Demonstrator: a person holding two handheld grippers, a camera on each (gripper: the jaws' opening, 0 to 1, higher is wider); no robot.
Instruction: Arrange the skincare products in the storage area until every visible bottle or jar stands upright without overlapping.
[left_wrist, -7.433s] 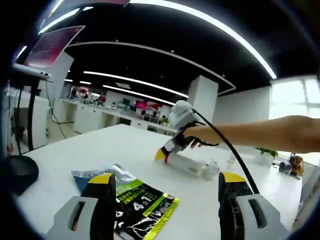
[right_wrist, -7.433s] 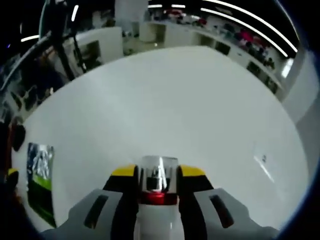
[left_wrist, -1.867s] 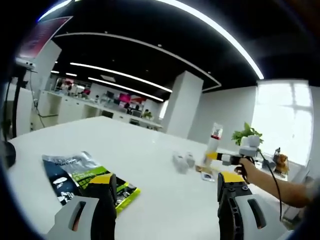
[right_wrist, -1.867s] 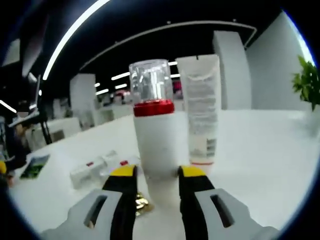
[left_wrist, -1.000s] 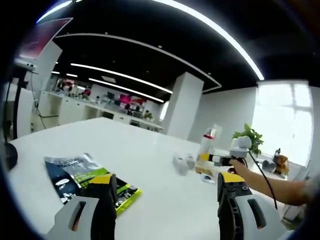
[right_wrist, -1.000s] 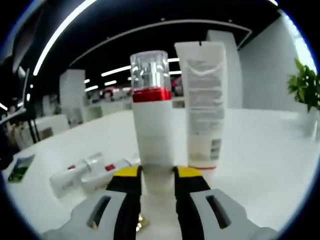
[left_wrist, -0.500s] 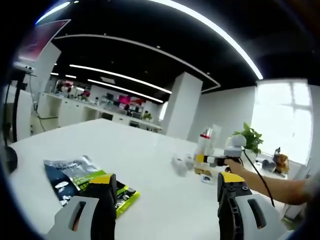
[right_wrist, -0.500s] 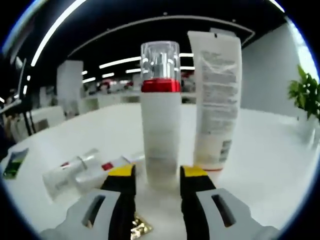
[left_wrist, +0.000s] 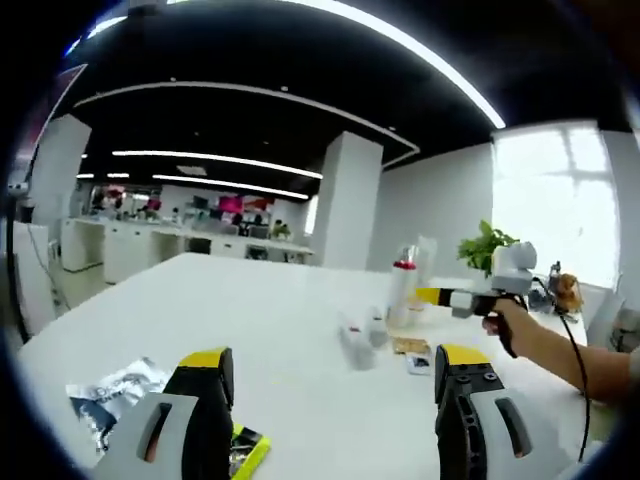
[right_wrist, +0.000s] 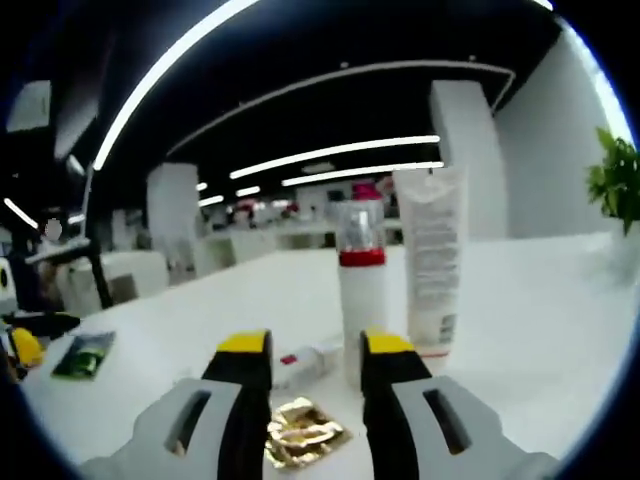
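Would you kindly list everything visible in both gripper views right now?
pump bottle: one, white with red collar and clear cap, upright on the table.
tube: one, white, upright beside the pump bottle.
lying bottles: at least one, white with red, on their sides behind the pump bottle.
gold sachet: one, between the right jaws.
green packet: one, far left.
table: one, white.
potted plant: one, green.
left gripper: open.
right gripper: open, empty.
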